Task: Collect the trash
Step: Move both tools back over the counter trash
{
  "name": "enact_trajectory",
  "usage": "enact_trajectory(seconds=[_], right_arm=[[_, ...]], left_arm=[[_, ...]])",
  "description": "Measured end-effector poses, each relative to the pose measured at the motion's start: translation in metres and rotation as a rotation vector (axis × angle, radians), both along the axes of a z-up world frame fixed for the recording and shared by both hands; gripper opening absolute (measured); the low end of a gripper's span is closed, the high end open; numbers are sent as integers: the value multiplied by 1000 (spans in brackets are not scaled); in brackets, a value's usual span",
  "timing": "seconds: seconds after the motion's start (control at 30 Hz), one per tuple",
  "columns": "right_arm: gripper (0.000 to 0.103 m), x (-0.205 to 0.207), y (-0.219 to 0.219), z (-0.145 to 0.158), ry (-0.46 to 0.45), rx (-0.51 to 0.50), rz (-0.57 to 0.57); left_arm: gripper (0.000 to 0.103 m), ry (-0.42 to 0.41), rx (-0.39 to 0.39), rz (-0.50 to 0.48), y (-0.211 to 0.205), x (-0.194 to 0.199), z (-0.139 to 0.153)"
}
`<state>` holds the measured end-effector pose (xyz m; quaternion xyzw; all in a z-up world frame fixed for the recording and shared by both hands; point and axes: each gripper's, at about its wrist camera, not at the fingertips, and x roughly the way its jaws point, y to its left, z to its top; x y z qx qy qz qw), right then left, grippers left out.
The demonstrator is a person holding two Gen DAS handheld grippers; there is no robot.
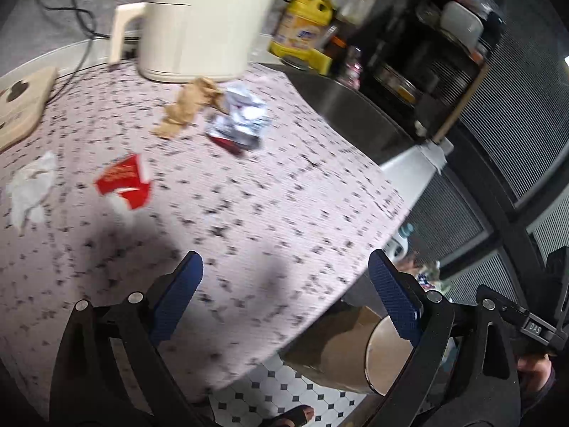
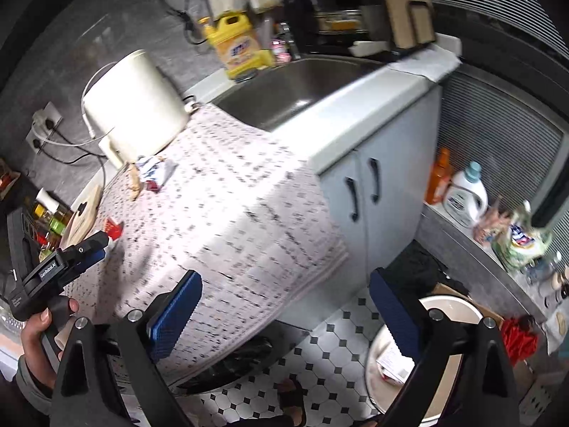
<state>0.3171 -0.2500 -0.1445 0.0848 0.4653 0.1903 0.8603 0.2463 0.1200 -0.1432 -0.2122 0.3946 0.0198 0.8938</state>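
Trash spread on my speckled counter: red wrapper, white tissue, brown paper and foil packet near the cream kettle. Left gripper wide open, empty. Right gripper wide open, empty, beside the bin.

The tabletop wears a pale cloth speckled with dark marks. On it lie a white tissue, a torn red wrapper, a crumpled brown paper and, touching that, a silvery foil packet. A cream kettle stands behind them, and a wooden board rests at the left edge.
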Motion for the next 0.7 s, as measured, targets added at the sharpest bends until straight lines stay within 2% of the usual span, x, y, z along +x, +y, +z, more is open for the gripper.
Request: enact_trajectory(seconds=[0.33, 0.63, 0.7], right_arm=[[93, 15, 100, 5, -19, -8, 104], [93, 24, 180, 7, -39, -5, 83], [93, 27, 192, 12, -40, -12, 75]], left_arm=[[93, -6, 13, 201, 109, -31, -6], [93, 29, 25, 226, 190, -34, -22], [89, 46, 26, 218, 202, -29, -27]])
